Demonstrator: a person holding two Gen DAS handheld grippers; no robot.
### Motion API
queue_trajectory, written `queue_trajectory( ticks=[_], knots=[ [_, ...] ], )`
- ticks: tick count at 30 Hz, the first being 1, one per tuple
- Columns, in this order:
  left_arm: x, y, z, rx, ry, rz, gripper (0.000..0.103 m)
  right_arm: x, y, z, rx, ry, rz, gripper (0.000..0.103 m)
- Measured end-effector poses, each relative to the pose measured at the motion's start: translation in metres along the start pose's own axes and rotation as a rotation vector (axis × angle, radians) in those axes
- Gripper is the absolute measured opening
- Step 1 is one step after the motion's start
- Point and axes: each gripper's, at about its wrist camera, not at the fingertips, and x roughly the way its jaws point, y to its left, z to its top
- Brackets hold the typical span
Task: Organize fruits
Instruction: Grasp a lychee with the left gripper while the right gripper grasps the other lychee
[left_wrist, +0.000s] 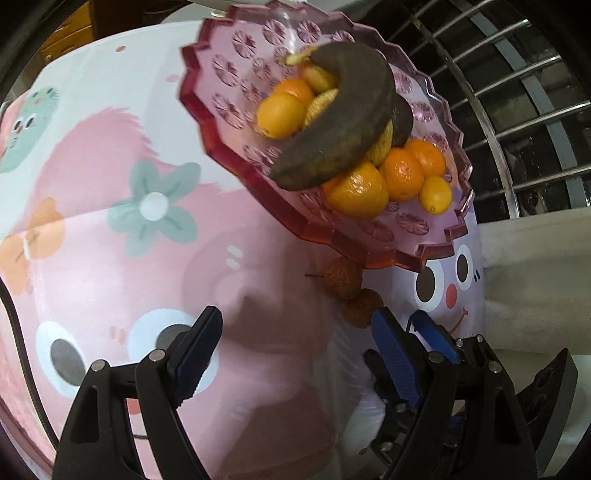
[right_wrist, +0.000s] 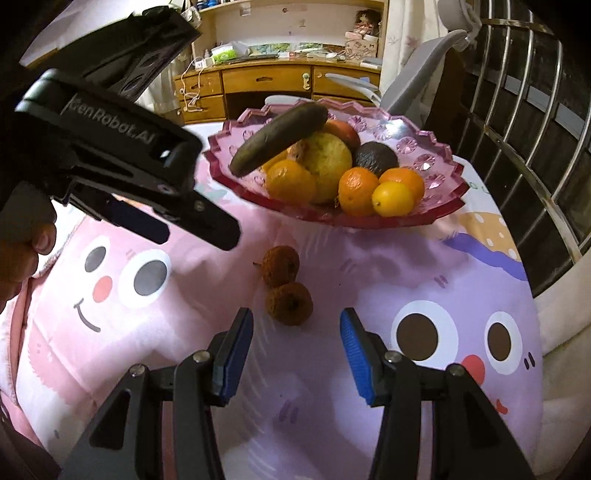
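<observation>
Two brown lychees (right_wrist: 283, 284) lie on the cloth (right_wrist: 207, 280) just ahead of the right gripper (right_wrist: 296, 341), its jaws wide and empty. Beyond them stands the fruit bowl (right_wrist: 439, 170). Left gripper (left_wrist: 295, 328) gapes empty too.

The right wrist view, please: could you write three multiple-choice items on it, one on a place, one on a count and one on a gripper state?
1. Where do the small brown fruits lie?
A. In the pink bowl
B. On the cloth in front of the bowl
C. Between the left gripper's fingers

2. How many small brown fruits lie outside the bowl?
A. One
B. Two
C. Four

3. How does the right gripper stand?
A. Open, holding nothing
B. Shut on an orange
C. Shut on the banana

Key: 1 B, they rest on the cartoon-print cloth just below the pink bowl. 2 B, a pair lies there, touching each other. 3 A, its blue pads are wide apart with only cloth between them.
</observation>
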Motion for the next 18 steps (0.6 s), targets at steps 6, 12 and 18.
queue_trajectory(
  ticks=[6,12,18],
  knots=[
    [0.014,-0.009,0.004,0.029,0.000,-0.033,0.082,0.014,0.002,-0.004,-0.019,0.012,0.004,0.049],
    [0.025,-0.018,0.009,0.028,-0.005,-0.041,0.078,0.025,0.005,-0.006,-0.035,0.019,0.030,0.049],
    [0.033,-0.025,0.012,0.031,-0.001,-0.033,0.070,0.029,0.002,-0.006,-0.046,0.010,0.053,0.049]
  ],
)
